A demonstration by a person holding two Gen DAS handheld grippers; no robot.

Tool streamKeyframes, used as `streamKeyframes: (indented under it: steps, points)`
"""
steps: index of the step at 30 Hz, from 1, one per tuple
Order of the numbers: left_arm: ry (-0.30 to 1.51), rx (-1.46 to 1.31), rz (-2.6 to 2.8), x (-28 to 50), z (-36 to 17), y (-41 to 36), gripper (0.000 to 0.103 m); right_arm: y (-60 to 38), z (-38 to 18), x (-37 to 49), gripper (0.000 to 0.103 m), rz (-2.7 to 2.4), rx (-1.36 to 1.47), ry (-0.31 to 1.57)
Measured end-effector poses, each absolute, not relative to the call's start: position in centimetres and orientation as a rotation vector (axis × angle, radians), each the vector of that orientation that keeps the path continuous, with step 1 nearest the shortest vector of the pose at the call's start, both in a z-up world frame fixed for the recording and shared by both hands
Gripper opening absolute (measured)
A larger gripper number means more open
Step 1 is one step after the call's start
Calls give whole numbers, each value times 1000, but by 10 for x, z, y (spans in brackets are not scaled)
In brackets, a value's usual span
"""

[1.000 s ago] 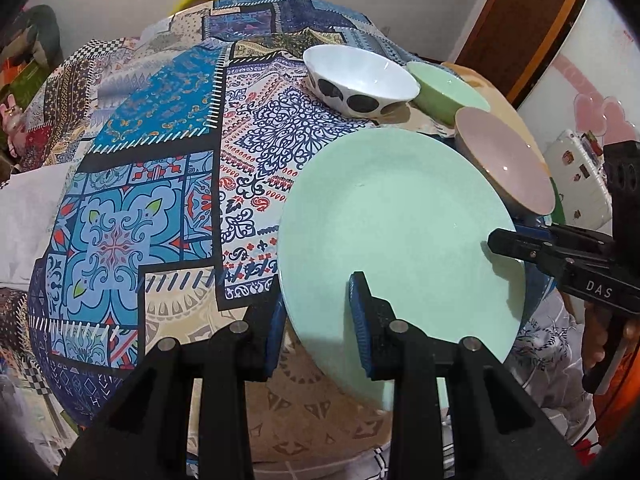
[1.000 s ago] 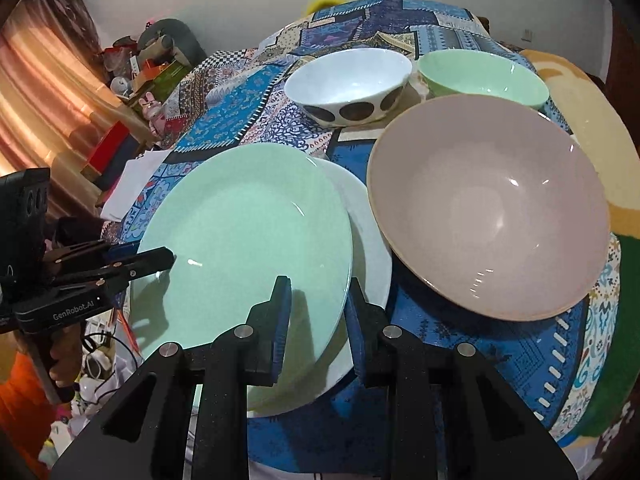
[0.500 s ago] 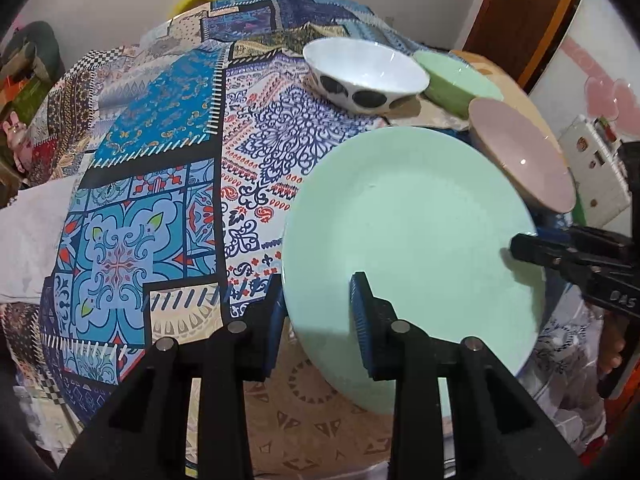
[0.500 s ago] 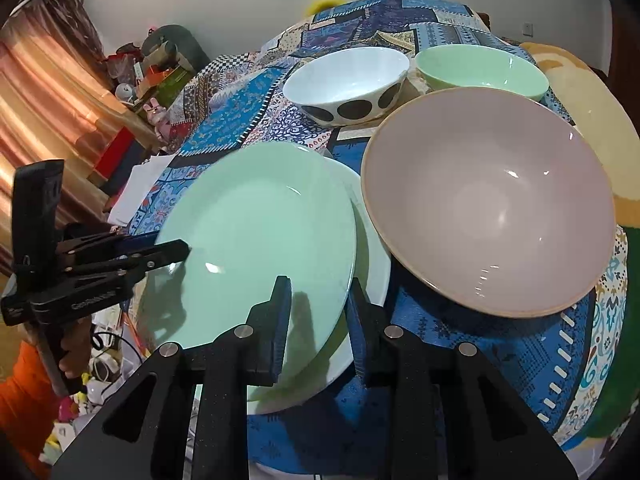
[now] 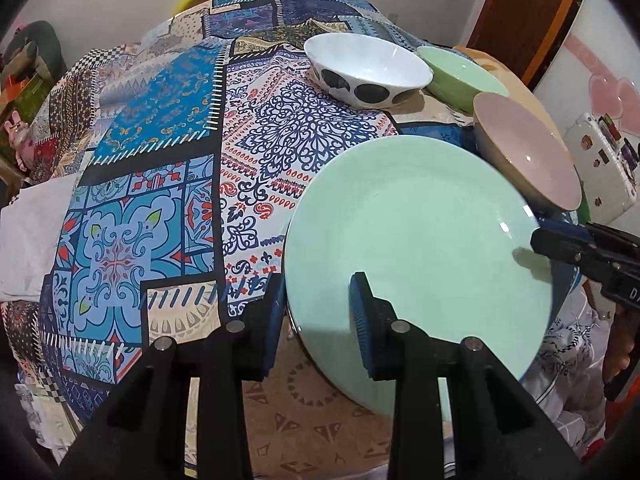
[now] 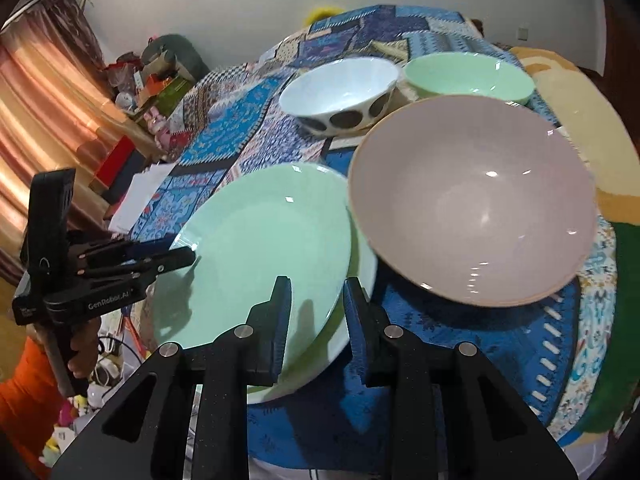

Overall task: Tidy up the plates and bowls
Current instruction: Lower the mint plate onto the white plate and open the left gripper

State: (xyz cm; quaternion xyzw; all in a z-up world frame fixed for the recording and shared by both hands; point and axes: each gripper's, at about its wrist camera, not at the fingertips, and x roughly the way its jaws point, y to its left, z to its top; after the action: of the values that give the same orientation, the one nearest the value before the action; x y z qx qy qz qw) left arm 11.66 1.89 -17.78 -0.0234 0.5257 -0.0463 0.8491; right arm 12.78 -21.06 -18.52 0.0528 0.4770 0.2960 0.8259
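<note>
**At the table's near edge, two grippers share one green plate**

Near the front edge of the table (image 5: 168, 168), which is covered with a patchwork cloth, the green plate (image 5: 420, 248) is held by both grippers at once. The left gripper (image 5: 318, 312) has its blue pads on either side of the plate's rim, one above and one below; the fingers look closed onto that rim. The right gripper (image 6: 316, 316) straddles the opposite rim the same way, and its fingers also appear to be pinching the plate. A wide, thin plate would likely tip out of a single pinch, which would explain gripping it on two sides.

The right wrist view shows the green plate lying over a white plate (image 6: 356, 320), offset toward the left so that a crescent of white shows on the right. Whether the two touch cannot be told. I judge the step to be stacking the plates, with the green one not yet centred.

Just right of the plates sits a big pink bowl (image 6: 472, 200), close enough to be knocked. Farther back, toward the middle of the table, a white bowl with dark spots (image 6: 340, 96) and a green bowl (image 6: 468, 74) stand side by side, not yet nested.
</note>
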Motion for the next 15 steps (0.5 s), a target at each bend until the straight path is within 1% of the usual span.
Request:
streamKeyframes:
  steps: [1,3,5,7,9,11,14,15]
  points:
    - [1104,-52,-99,115,-176,19,32,-213,-183,127,26,621,111,1005]
    - [1083,-52,-100,111,-169,19,35,-217,-179,127,26,621,118,995]
    - [1056,-50,-93,107,-161,19,49,-220,-175,125,26,617,117,982]
    - [1017,-43,-92,101,-150,17,54,-220,-171,124,26,608,106,962]
    - [982,-24,-97,98,-139,13,54,-220,-165,122,26,598,92,936]
    - [957,-13,-99,96,-129,8,62,-222,-158,121,26,586,77,905]
    - [929,-35,-118,98,-117,2,64,-222,-149,120,28,565,55,857]
    - [927,-43,-124,100,-115,0,65,-223,-146,120,31,556,48,843]
